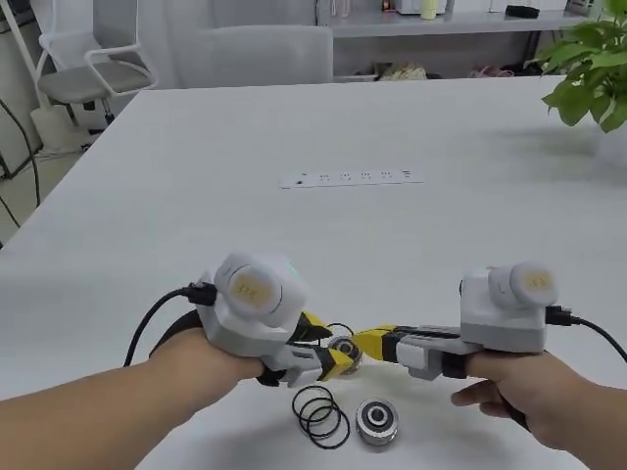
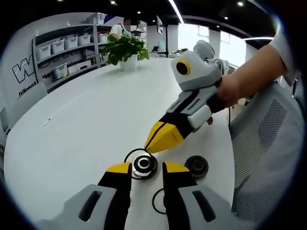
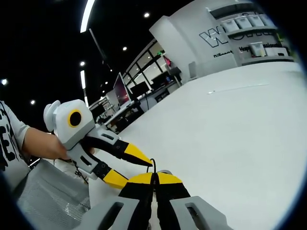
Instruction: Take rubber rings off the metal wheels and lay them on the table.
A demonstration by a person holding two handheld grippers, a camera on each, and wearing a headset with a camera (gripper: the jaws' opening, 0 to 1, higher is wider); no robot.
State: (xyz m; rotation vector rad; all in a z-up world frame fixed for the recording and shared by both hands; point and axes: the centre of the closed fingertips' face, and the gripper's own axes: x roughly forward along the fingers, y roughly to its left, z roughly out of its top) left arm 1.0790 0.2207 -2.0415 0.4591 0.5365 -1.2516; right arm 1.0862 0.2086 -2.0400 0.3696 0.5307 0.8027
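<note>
My left gripper (image 2: pixel 146 168) is shut on a small metal wheel (image 2: pixel 144 164), held just above the white table (image 1: pixel 294 225). My right gripper (image 3: pixel 153 178) is shut on a thin black rubber ring (image 3: pixel 152 165) that loops off that wheel's rim (image 2: pixel 129 154). In the head view the two grippers meet tip to tip: the left gripper (image 1: pixel 338 360), the right gripper (image 1: pixel 361 343), the wheel (image 1: pixel 343 349) between them. Loose rubber rings (image 1: pixel 321 416) lie on the table near me, beside a second metal wheel (image 1: pixel 377 419).
A white power strip (image 1: pixel 351 178) lies at mid-table. A potted plant (image 1: pixel 593 73) stands at the far right corner. An office chair (image 1: pixel 93 69) is beyond the far left edge. Cables trail from both grippers.
</note>
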